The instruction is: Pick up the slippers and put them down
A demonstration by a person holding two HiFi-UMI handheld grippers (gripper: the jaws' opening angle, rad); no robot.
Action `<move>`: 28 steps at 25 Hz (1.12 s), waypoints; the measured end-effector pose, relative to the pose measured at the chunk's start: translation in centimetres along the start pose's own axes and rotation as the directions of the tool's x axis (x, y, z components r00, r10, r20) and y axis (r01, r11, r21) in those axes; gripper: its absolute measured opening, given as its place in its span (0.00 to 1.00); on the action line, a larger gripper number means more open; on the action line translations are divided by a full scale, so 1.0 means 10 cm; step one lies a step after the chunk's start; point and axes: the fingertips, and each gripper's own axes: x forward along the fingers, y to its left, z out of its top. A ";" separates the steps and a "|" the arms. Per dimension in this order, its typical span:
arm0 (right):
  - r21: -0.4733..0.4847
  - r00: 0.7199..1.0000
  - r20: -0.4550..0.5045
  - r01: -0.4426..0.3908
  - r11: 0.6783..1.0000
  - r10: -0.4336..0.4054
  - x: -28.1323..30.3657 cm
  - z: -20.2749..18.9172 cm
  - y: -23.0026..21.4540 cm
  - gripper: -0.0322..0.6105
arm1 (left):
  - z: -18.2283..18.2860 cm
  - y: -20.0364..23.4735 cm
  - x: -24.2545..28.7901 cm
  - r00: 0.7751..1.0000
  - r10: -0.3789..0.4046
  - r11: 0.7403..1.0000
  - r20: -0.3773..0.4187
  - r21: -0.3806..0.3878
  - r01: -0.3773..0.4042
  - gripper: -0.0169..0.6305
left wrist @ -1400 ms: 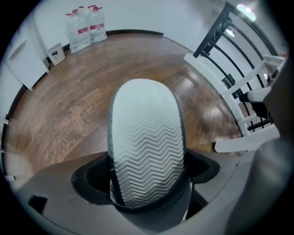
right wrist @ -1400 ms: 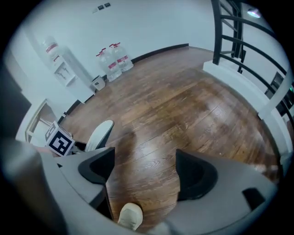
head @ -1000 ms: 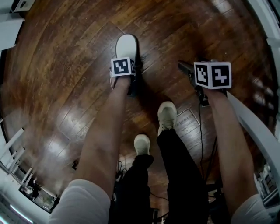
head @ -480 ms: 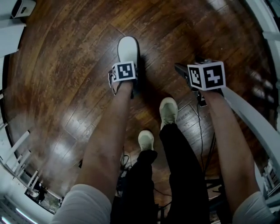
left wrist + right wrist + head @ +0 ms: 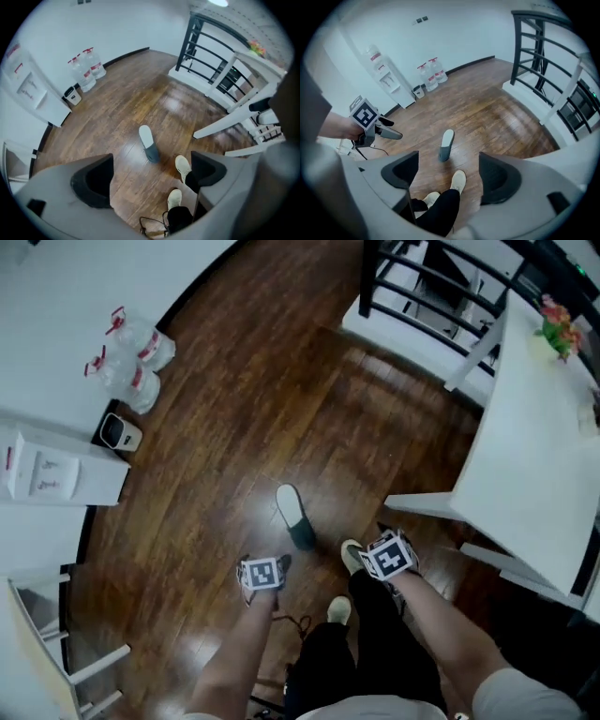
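Wooden floor (image 5: 281, 390), slipper (image 5: 293, 515) flat, toe toward person's shoes (image 5: 352, 556), left hand-held gripper (image 5: 152, 168) and right hand-held gripper (image 5: 449, 174) spread, empty.

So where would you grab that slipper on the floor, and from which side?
Probably by the grey toe cover of the slipper. The slipper lies flat, sole down, on the floor, and that cover is the only part raised enough for jaws to close on. Come down from above at its near end, one jaw inside the cover's opening and one on top.

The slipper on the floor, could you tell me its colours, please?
The slipper: white sole, dark grey upper; clearest in left gripper view.
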 end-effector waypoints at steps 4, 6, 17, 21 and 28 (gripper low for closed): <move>0.145 0.985 0.144 0.078 0.986 -0.099 -2.19 -0.83 0.66 0.68 | -0.31 -0.65 -2.04 0.974 -0.213 0.967 0.080 0.160 0.198 0.83; 0.250 0.959 0.216 0.129 0.960 -0.185 -3.25 -1.44 0.76 0.68 | -0.28 -0.96 -2.99 0.945 -0.256 0.931 0.202 0.316 0.185 0.83; 0.698 0.773 0.329 0.188 0.691 -0.542 -6.23 -5.03 0.31 0.72 | -1.30 -3.77 -4.93 0.830 -0.488 0.744 0.270 0.626 0.234 0.83; 0.716 0.759 0.337 0.178 0.675 -0.557 -6.41 -5.38 0.24 0.72 | -1.56 -4.23 -4.97 0.829 -0.504 0.717 0.243 0.653 0.244 0.83; 0.680 0.753 0.366 0.186 0.709 -0.548 -6.50 -5.37 0.25 0.72 | -1.85 -4.42 -4.99 0.824 -0.517 0.708 0.233 0.657 0.259 0.83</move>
